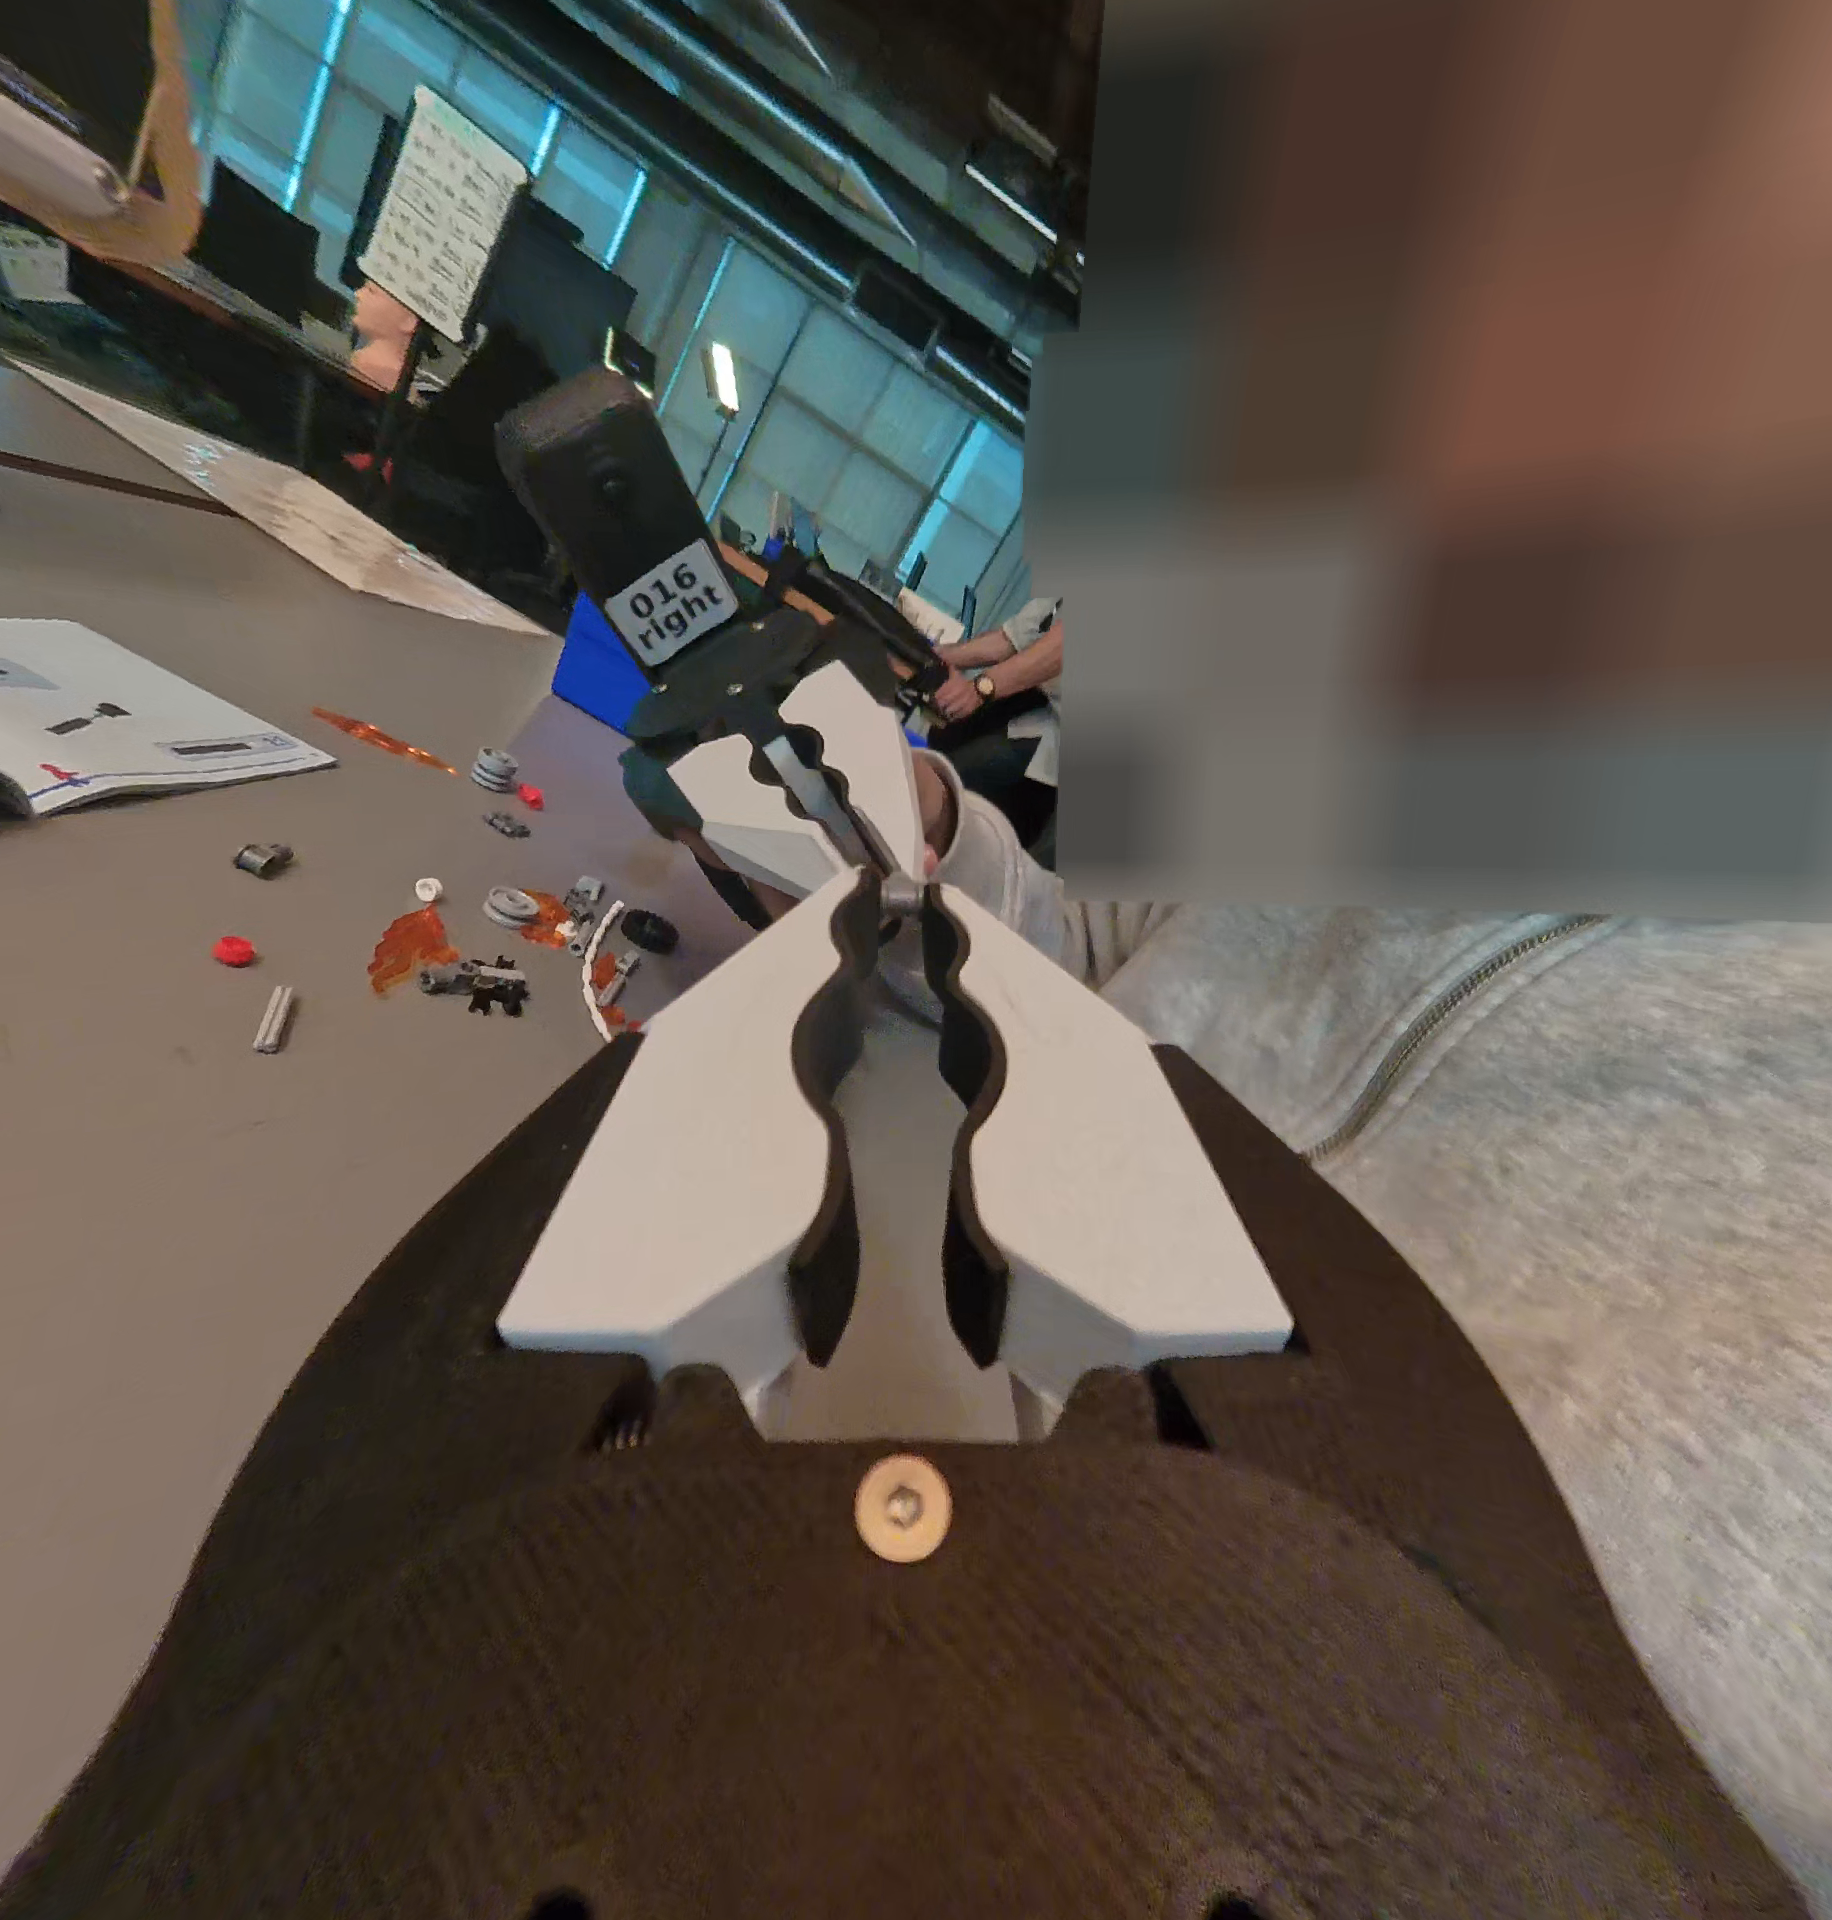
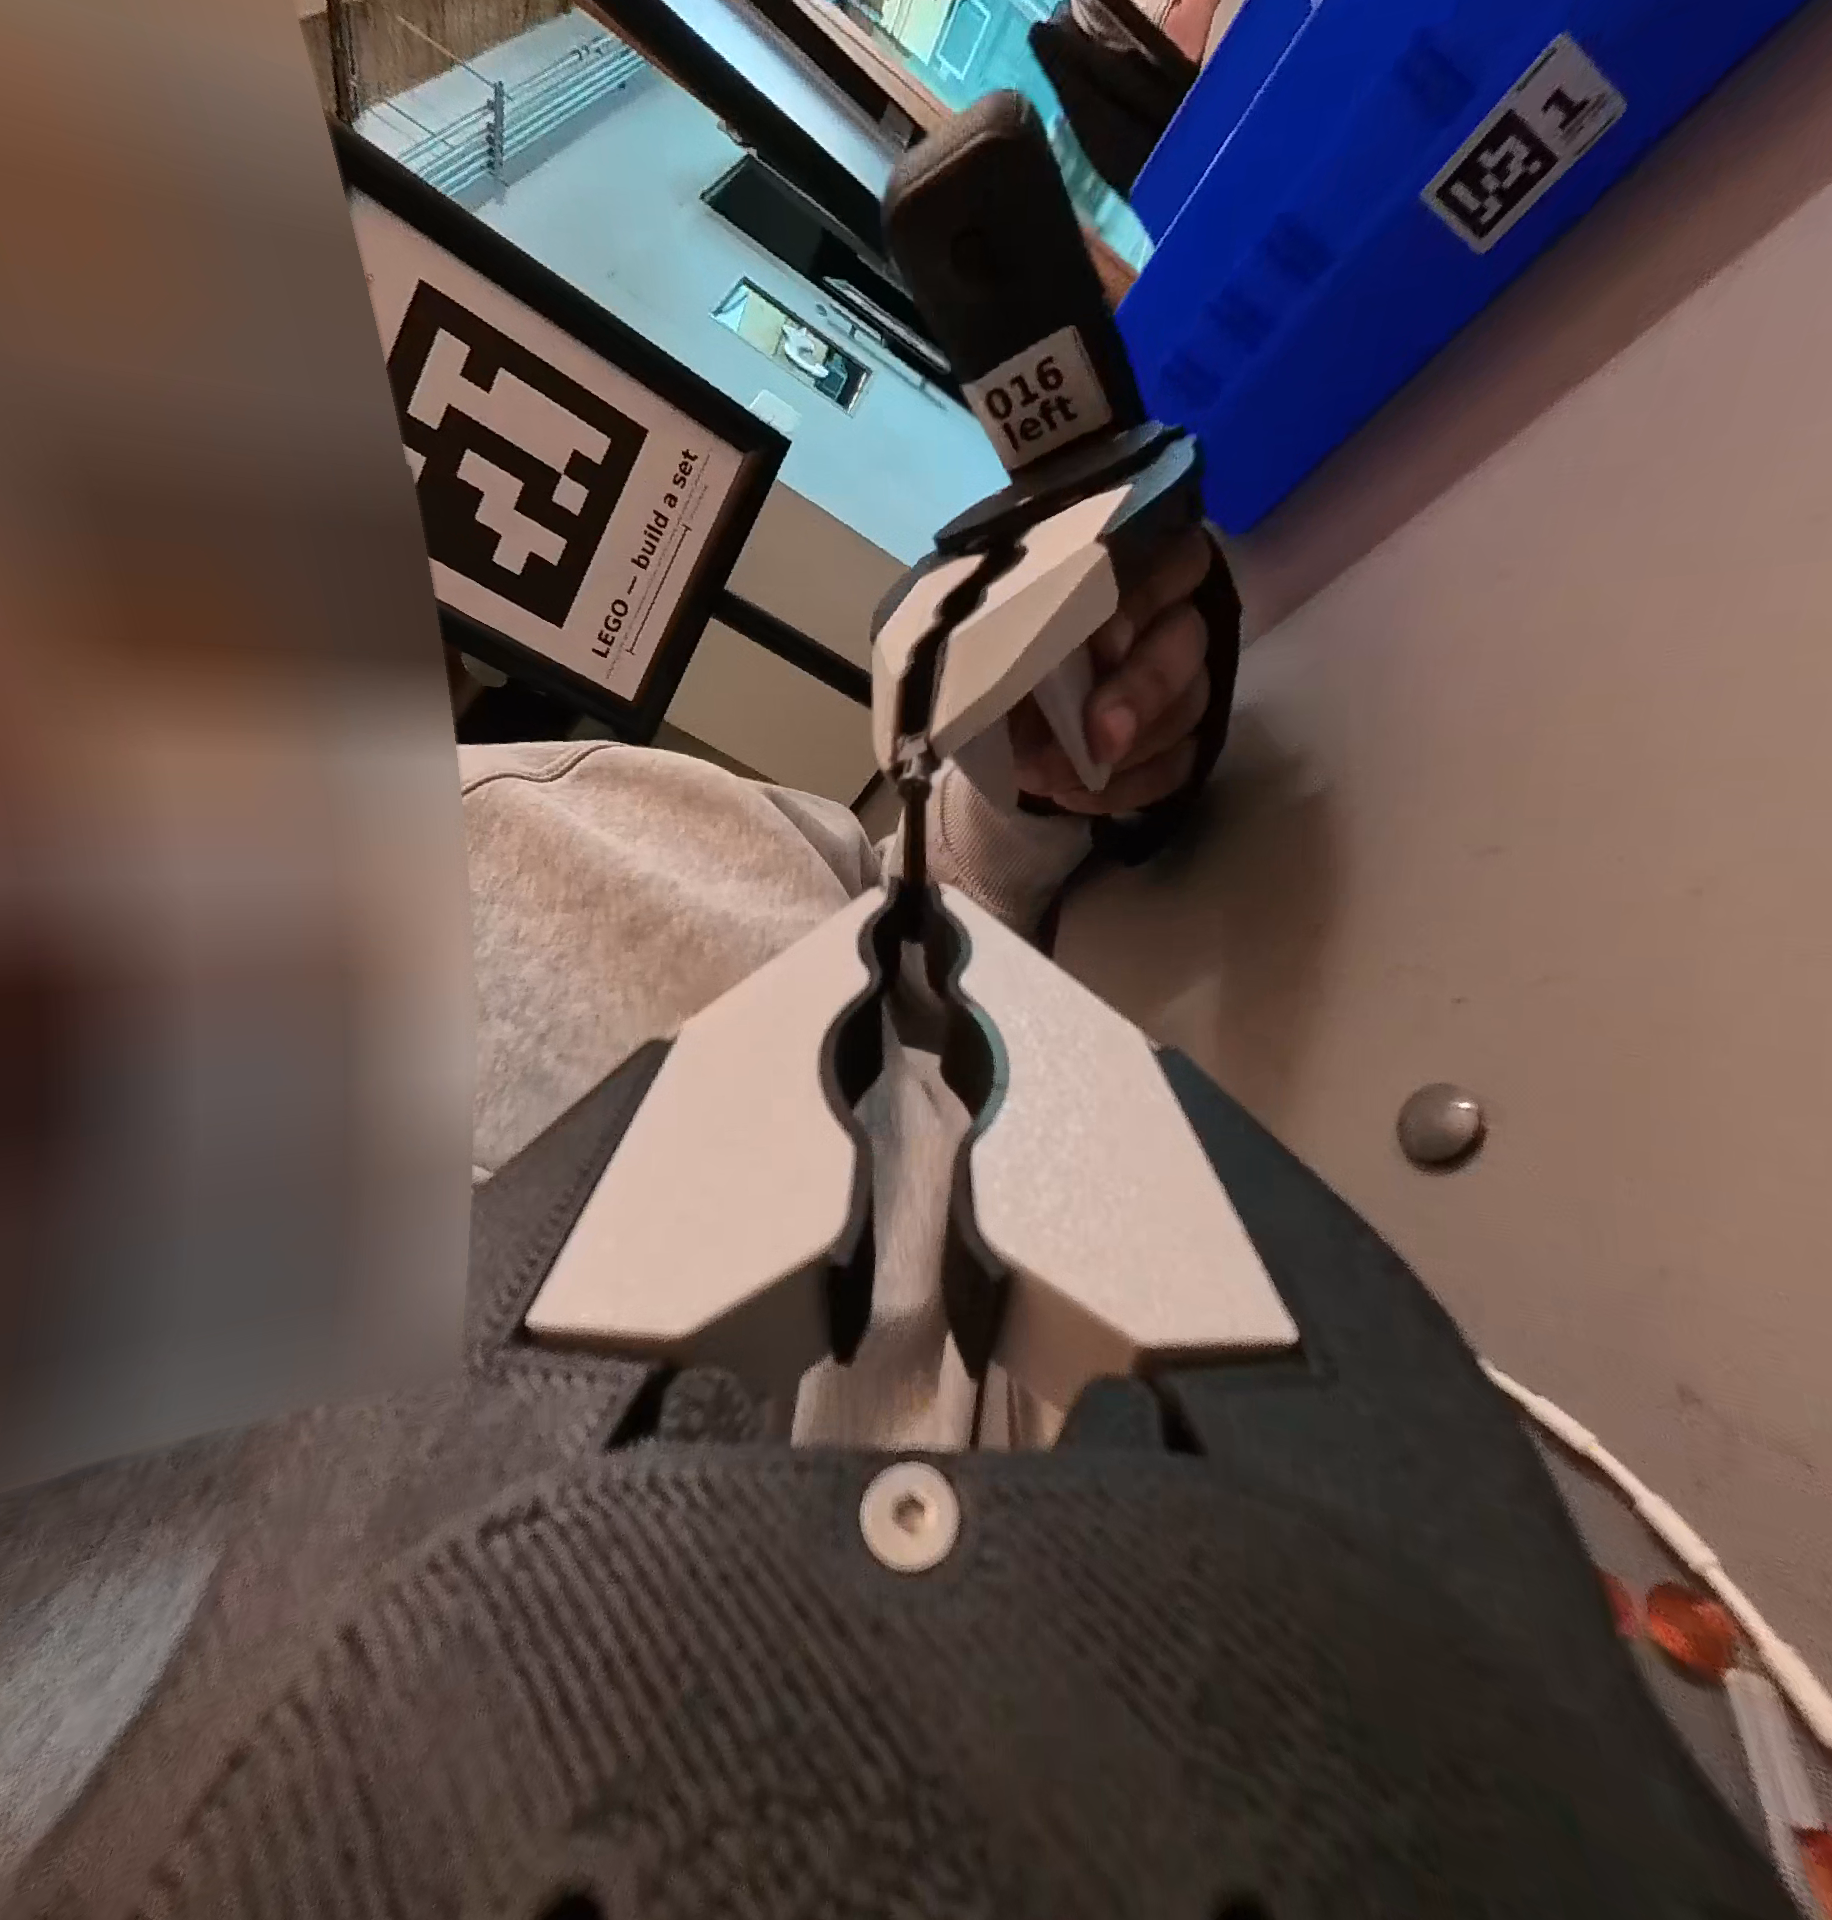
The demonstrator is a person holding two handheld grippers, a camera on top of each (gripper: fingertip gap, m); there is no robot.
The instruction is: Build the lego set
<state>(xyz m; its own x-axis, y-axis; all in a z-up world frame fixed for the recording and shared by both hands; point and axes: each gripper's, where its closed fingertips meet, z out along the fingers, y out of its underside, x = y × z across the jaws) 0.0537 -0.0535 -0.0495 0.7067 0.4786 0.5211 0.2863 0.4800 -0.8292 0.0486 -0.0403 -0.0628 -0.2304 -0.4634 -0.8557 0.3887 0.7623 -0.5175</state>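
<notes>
Both grippers are held up off the table, tip to tip. My left gripper point(image 1: 896, 902) is shut on a small grey lego piece point(image 1: 904, 896). It also shows in the right wrist view point(image 2: 907, 740). My right gripper point(image 2: 907, 902) is shut on a thin grey rod point(image 2: 910, 831) that runs from its tips to the small piece point(image 2: 910, 767). In the left wrist view the right gripper point(image 1: 876, 857) faces mine, with the rod point(image 1: 824, 795) lying between its fingers. Whether rod and piece are joined is too small to tell.
Loose lego parts lie on the grey table point(image 1: 164, 1195): a red stud point(image 1: 232, 951), orange clear pieces point(image 1: 413, 945), grey wheels point(image 1: 510, 906), a black tyre point(image 1: 650, 928), a white hose point(image 1: 595, 966). An open instruction booklet point(image 1: 112, 707), a blue bin point(image 2: 1411, 260) and a framed marker sign point(image 2: 548, 488) stand around. The tips of both grippers are at nearly the same place.
</notes>
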